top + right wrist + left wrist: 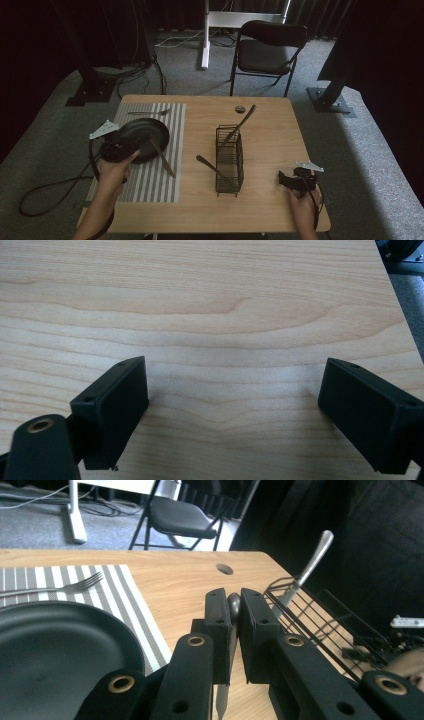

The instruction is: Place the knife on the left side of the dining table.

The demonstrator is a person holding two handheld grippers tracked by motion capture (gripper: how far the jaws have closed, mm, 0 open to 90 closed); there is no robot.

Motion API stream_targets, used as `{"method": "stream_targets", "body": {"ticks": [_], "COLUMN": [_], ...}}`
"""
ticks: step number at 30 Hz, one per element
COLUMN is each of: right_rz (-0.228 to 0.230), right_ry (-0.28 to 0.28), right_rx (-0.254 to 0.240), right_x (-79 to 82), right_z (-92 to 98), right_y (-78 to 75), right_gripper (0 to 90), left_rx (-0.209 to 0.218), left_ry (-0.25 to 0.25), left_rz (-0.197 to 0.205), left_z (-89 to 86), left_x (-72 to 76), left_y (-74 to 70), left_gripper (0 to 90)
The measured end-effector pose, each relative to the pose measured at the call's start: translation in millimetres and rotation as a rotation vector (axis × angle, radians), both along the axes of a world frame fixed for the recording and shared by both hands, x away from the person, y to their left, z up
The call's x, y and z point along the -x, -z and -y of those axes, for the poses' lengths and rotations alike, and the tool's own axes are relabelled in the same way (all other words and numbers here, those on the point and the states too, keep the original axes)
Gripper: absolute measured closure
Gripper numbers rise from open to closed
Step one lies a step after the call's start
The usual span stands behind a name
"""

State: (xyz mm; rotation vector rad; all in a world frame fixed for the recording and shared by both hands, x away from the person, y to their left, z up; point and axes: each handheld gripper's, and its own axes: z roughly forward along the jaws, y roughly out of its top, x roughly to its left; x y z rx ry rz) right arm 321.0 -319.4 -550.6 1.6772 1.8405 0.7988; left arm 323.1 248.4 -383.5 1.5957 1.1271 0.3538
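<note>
My left gripper (145, 145) is shut on a table knife (162, 159), which slants over the striped placemat (155, 185) just right of the black plate (142, 131). In the left gripper view the knife (233, 601) shows as a thin metal strip pinched between the jaws of that gripper (234, 612). My right gripper (287, 180) hovers open near the table's front right corner. Bare wood lies between its black fingers (112, 410), and the right gripper (232, 415) holds nothing.
A fork (147, 113) lies on the placemat beyond the plate. A black wire caddy (230, 160) stands mid-table with one utensil (241, 122) sticking up out of it and another (210, 166) leaning at its left side. A folding chair (267, 50) stands beyond the table.
</note>
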Motion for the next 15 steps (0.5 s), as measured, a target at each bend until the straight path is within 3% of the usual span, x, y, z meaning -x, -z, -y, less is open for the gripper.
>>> {"method": "stream_targets", "body": {"ticks": [5,7,15], "right_rz": [0.000,0.000,0.000], "right_ry": [0.000,0.000,0.000], "right_rx": [0.000,0.000,0.000], "right_x": [0.0,0.0,0.0], "right_z": [0.0,0.0,0.0], "right_y": [0.0,0.0,0.0], "right_gripper": [11.7,11.7,11.7], "left_rx": [0.034,0.014,0.017], "left_ry": [-0.013,-0.026,-0.060], "left_rz": [-0.008,-0.004,-0.038], "left_z": [-5.3,-7.2,-19.7], "left_x": [-0.6,2.5,12.5], "left_y": [5.8,5.6,7.3], "left_gripper": [83.9,83.9,83.5]}}
